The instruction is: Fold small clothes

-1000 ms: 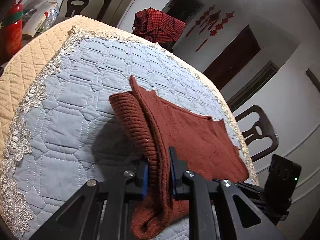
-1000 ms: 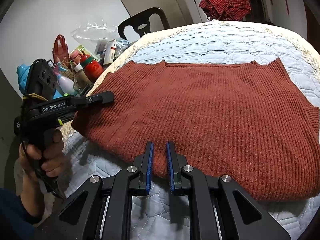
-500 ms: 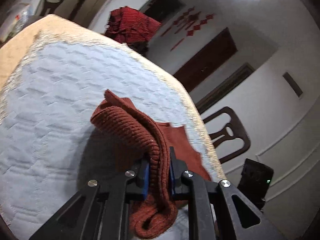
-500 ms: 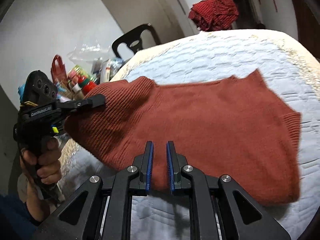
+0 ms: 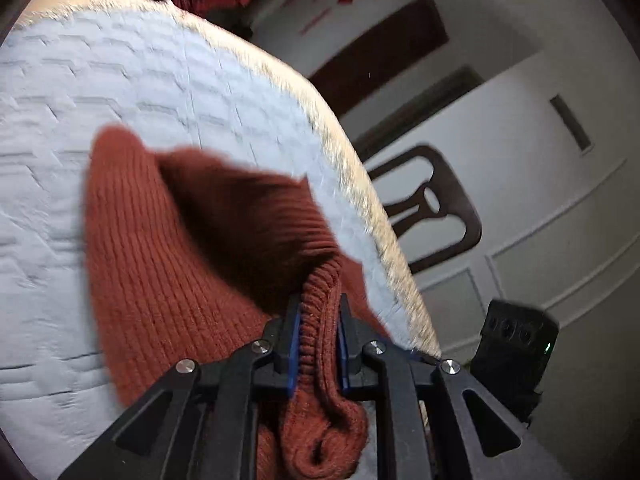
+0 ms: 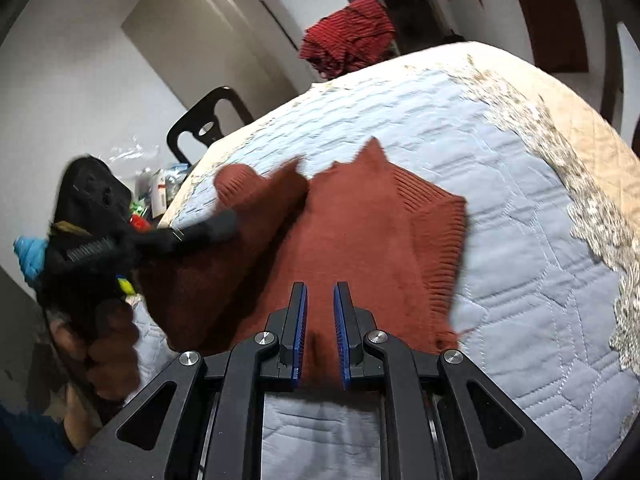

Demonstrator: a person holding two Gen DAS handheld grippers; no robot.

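A rust-red knitted sweater [image 6: 360, 240] lies on the quilted pale-blue table cover [image 6: 500, 200]. My left gripper [image 5: 319, 344] is shut on a thick ribbed edge of the sweater [image 5: 168, 264] and holds that side lifted and curled over the rest. It also shows in the right wrist view [image 6: 200, 232], at the sweater's left side. My right gripper [image 6: 320, 328] has its jaws narrowly apart over the sweater's near edge. No cloth shows clearly between them.
A red checked garment [image 6: 348, 40] hangs over a chair behind the table. Dark wooden chairs [image 5: 432, 208] stand at the table's right and back left [image 6: 208, 128]. Bottles and packets [image 6: 156, 192] clutter the far left. A lace and beige border [image 6: 592, 184] rims the cover.
My left gripper has lifted the sweater's left side and carried it to the right over the body. The sweater now looks narrower and bunched. My right gripper stays at the near edge.
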